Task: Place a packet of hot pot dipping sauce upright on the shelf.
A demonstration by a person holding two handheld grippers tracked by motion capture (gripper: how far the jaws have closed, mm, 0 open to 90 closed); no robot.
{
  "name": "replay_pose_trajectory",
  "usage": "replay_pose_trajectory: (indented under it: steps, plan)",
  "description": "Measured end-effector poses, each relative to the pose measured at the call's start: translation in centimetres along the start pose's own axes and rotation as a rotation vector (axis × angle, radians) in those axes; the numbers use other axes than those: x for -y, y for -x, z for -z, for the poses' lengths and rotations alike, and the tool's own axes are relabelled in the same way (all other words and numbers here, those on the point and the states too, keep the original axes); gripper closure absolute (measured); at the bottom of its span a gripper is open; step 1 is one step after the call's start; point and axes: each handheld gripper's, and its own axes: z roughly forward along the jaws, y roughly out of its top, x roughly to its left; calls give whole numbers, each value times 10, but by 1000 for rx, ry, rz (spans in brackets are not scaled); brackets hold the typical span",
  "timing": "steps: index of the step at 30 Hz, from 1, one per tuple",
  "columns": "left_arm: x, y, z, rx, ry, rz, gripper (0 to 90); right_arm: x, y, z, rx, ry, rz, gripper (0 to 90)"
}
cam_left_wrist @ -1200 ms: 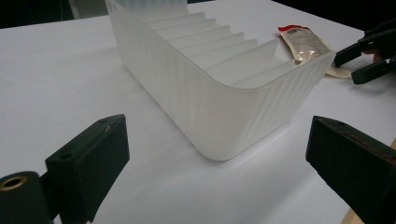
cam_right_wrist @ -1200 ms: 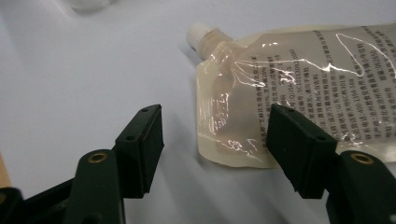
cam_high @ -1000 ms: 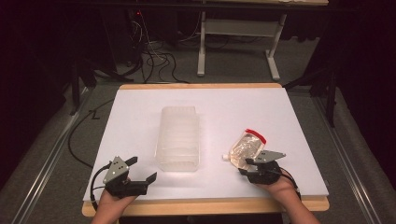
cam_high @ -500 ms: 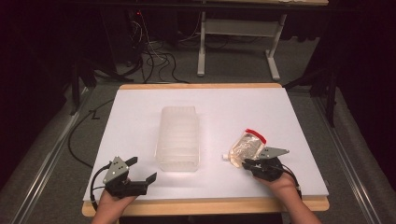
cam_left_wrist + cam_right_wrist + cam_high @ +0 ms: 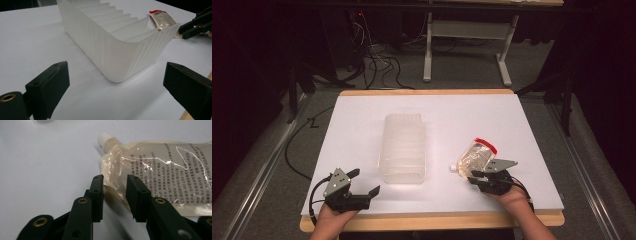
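— Tongs first, left to right: left gripper (image 5: 364, 186) rests at the near table (image 5: 362, 115) edge, jaws spread wide and empty, facing the ribbed clear bin (image 5: 402, 149). Right gripper (image 5: 113, 192)?

— Its jaws have just been reopening a little after narrowing; they now straddle the near corner of the spouted pouch (image 5: 160, 175), pads not visibly pressing. Pouch lies flat, right of the bin.

— Step in hand?

— Taking hold of the pouch, apparently. Next: close firmly, lift, carry it left to the bin.

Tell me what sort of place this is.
Probably a lab or recording workspace, not a home: a white-topped table on grey carpet, loose cables on the floor behind it, and a bare metal bench frame in a dark surround.
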Motion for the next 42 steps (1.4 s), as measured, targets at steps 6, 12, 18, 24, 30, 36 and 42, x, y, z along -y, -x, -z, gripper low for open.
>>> replay_pose_trajectory:
  steps: [6,12,18,24,30,36,42]
  plan:
    - [0,0,-1,0,-6,-5,73,-2,-2,0,-12,-15,11,802]
    - [0,-1,-1,0,-5,0,74,-3,-1,-1,-12,-22,22,900]
    - [1,-1,-1,-1,-6,6,75,-6,-2,2,-3,-12,55,900]
    - [1,-2,0,-7,-5,8,76,-11,-2,13,12,68,51,900]
    - [1,-3,0,-13,-3,12,78,-17,1,25,41,145,42,900]
    - [1,-4,2,-17,5,21,79,-33,11,41,72,269,-10,900]
    - [1,-4,1,-18,-1,19,79,-48,28,54,138,372,-54,900]
